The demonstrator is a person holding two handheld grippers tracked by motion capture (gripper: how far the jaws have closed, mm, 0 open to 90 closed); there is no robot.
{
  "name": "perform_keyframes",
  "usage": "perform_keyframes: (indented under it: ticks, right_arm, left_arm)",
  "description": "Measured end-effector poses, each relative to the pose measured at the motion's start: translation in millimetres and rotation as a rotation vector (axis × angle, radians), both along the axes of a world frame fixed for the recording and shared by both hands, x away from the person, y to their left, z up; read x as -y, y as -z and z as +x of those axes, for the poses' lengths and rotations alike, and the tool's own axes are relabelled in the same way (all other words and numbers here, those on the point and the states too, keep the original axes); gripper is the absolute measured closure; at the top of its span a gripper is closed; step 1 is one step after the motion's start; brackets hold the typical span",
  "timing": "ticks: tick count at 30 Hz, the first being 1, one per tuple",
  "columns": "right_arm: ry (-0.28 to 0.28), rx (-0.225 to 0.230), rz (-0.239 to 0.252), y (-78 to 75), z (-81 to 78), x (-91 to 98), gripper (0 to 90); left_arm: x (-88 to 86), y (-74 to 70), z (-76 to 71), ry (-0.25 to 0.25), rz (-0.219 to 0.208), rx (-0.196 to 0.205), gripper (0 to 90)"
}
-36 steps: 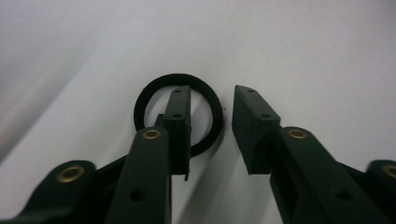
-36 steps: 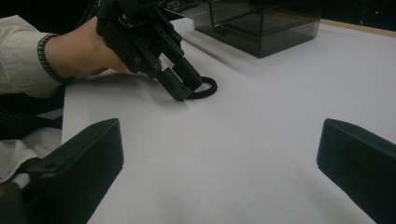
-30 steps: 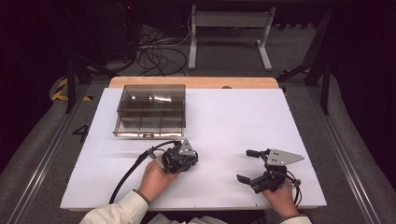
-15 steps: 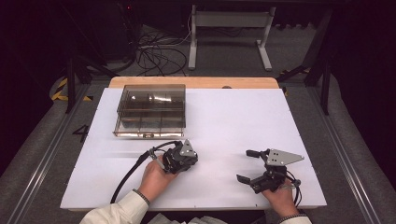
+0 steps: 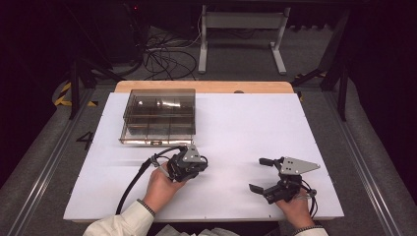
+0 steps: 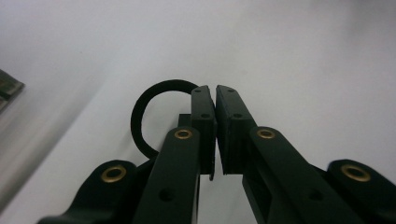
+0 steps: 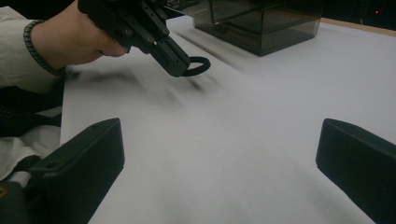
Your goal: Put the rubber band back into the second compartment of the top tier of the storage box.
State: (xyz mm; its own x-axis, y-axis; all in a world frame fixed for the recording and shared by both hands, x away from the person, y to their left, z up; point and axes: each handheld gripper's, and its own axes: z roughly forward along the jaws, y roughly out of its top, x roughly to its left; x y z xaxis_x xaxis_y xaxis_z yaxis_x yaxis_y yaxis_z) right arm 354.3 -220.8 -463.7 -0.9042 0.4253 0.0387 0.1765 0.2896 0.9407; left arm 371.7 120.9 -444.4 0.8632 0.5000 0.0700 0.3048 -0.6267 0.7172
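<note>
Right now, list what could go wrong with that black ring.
1. The left tool pinches the black ring only at its rim, so it may slip or twist out.
2. The smoky plastic box looks lidded, so the ring could hit the lid.
3. The right tool sits open, too far away to catch it.

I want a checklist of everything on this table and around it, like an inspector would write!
Surface: white sheet over a wooden table, bare across the middle.
Job's things: thin black rubber ring pinched in the left gripper; smoky clear plastic compartment box at the far left, apart from it.
Clutter: nothing seen.
Grippers: left shut on the ring; right gripper open, holding nothing.
Cables: black cable trailing from the left gripper.
Surroundings: tangled floor cables, grey metal stand.
</note>
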Motion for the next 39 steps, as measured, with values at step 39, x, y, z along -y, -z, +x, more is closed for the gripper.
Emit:
perform_keyframes:
  ticks: [39]
  right_arm:
    - [0.009,-0.004,-0.004,0.4,0.4,-0.1,1.6]
  left_arm:
    - [-26.9,-59.7,-19.3,0.034,-0.102,0.072,86.2]
